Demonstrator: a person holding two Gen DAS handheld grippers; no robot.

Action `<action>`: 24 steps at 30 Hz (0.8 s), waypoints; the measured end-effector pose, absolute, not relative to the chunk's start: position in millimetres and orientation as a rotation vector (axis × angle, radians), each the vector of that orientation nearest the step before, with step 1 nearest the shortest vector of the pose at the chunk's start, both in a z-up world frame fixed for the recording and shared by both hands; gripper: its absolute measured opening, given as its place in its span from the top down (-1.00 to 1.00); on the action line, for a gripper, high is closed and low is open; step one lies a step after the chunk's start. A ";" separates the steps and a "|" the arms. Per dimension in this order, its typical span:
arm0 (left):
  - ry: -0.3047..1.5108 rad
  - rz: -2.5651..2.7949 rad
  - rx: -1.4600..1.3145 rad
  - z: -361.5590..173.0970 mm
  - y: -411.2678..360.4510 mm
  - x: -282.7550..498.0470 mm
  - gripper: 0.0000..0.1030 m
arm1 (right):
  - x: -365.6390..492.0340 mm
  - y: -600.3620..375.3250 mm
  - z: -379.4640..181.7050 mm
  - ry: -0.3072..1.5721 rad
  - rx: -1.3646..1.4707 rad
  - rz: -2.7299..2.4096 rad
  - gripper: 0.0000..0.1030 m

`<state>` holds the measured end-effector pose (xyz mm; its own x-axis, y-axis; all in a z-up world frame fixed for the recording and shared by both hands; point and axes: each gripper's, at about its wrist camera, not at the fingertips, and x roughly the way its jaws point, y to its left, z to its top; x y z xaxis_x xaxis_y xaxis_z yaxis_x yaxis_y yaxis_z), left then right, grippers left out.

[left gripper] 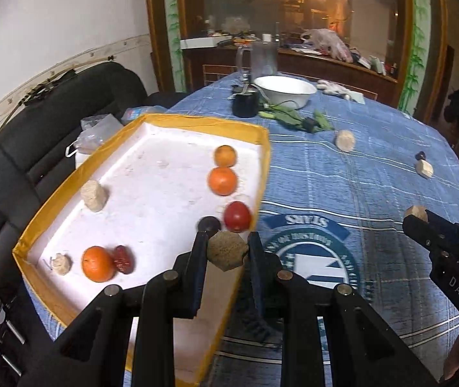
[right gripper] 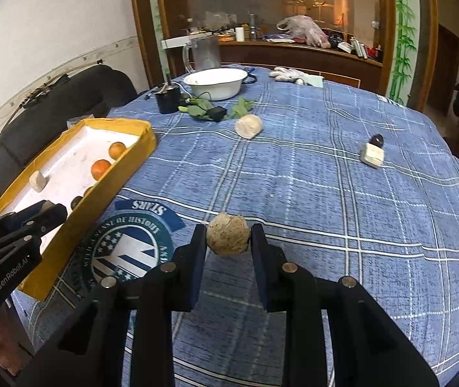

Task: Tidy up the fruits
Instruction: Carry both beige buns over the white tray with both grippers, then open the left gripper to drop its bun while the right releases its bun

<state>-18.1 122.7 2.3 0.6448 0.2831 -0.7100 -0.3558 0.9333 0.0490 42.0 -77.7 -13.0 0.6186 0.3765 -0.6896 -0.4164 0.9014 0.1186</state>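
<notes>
My left gripper (left gripper: 228,242) is shut on a tan hexagonal lump (left gripper: 227,249), held over the right rim of the yellow-edged white tray (left gripper: 263,167). In the tray lie oranges (left gripper: 222,180) (left gripper: 98,263), a red tomato (left gripper: 237,215), a red date (left gripper: 123,259), a dark fruit (left gripper: 209,224) and two beige lumps (left gripper: 93,195). My right gripper (right gripper: 228,233) is shut on a round tan ball (right gripper: 228,233) above the blue tablecloth, right of the tray (right gripper: 126,174). Loose on the cloth are a beige ball (right gripper: 248,125) and a pale block (right gripper: 372,155) with a dark fruit (right gripper: 377,140) behind it.
At the table's far side stand a white basin (right gripper: 215,82), a black cup (right gripper: 167,98), a glass mug (right gripper: 205,52), green leaves (right gripper: 197,108) and white gloves (right gripper: 289,73). A black sofa (left gripper: 36,148) runs along the left; a wooden counter lies behind.
</notes>
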 end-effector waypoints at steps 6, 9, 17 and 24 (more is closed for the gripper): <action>0.797 0.417 -0.114 3.3 145.9 -18.5 0.54 | 44.9 -55.7 -8.9 0.774 -0.073 0.498 0.42; 0.799 0.443 -0.124 3.9 159.5 -18.4 0.54 | 46.0 -38.5 -5.4 0.767 -0.089 0.530 0.42; 0.823 0.505 -0.151 -0.7 193.6 -13.1 0.54 | 50.2 12.6 7.9 0.743 -0.129 0.629 0.42; 0.846 0.561 -0.193 -5.8 228.4 -10.4 0.54 | 58.1 54.2 17.3 0.735 -0.150 0.698 0.42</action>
<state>-10.4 228.4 -5.8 0.5290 0.3919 -0.7527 -0.5414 0.8389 0.0563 58.1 54.2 17.3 0.5300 0.5311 -0.6611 -0.6324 0.7669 0.1092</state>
